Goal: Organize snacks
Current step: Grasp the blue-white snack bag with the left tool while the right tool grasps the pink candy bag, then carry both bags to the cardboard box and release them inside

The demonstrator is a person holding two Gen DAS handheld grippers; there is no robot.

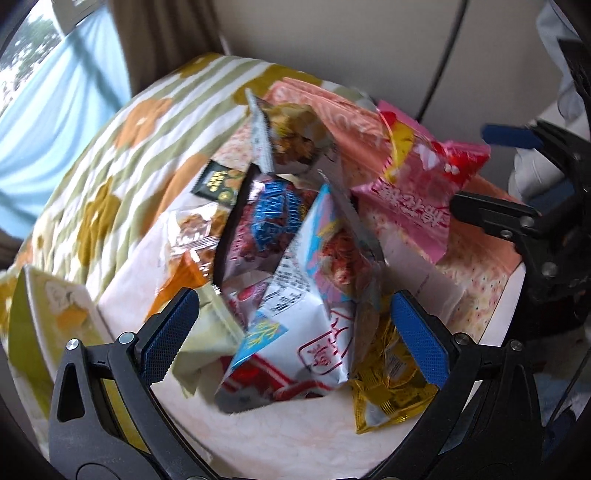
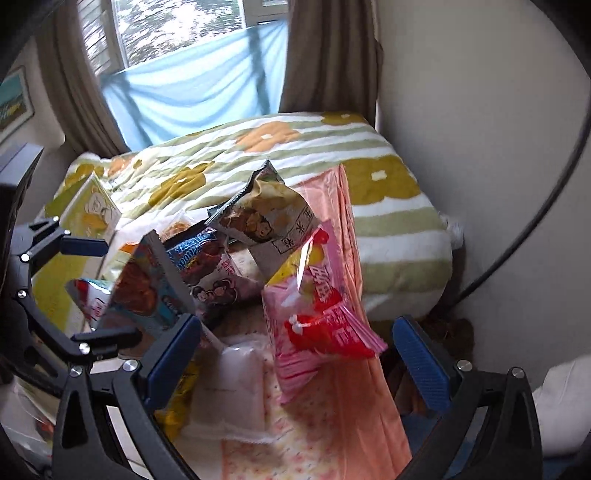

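Snack packets [image 1: 295, 258] heaped on pink bag [image 1: 354, 122], both tools spread wide

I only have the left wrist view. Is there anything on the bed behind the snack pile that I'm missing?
Observer: Yes. The right wrist view shows the flowered blanket running back to a window with brown curtains.
Operator: What sits under the pink bag on that side?
Observer: The pink bag lies on a long peach package, with a pale white packet beside it.
Operator: Is the right hand-held gripper holding anything?
Observer: No. The right hand-held gripper is open, its fingers either side of the pink bag without closing on it.
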